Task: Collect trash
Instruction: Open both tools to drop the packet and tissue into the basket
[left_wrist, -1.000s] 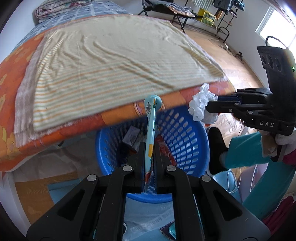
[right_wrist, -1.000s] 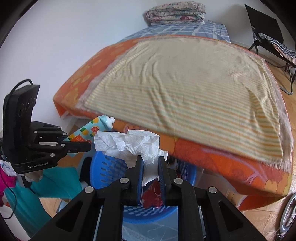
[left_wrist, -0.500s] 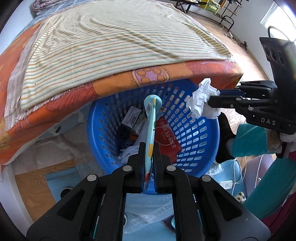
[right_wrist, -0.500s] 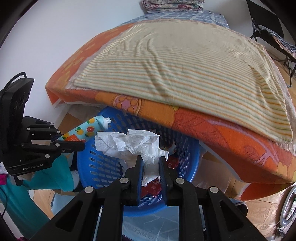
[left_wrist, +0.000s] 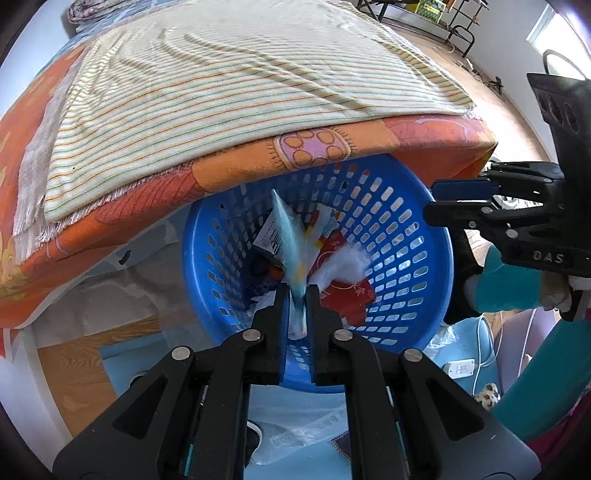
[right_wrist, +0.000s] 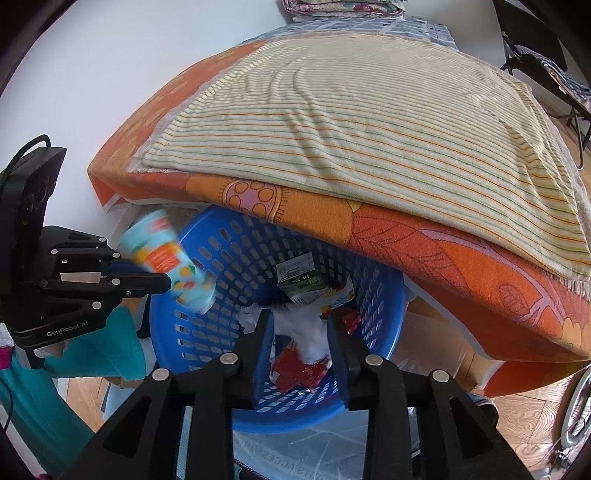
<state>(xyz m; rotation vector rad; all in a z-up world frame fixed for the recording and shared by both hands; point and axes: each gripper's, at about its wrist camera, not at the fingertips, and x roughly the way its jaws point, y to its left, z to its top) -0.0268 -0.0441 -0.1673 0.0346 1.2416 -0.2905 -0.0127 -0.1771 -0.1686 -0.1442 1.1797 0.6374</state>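
Hovering over the blue basket (left_wrist: 413, 236) with both claws, trash dropping in

Left claw (left_wrist: 297, 295) has its fingers slightly parted with the motion-blurred light blue tube (left_wrist: 290, 251) between them, nose tilted down over the basket; whether it grips the tube I cannot tell. Right claw (right_wrist: 300, 325) is released, its fingers spread apart, the crumpled white tissue (right_wrist: 301, 325) blurred between them above a red wrapper (right_wrist: 299, 369) and a green-and-white carton (right_wrist: 301, 282) inside. The basket sits just under the edge of the bed (right_wrist: 369, 122) with its striped blanket
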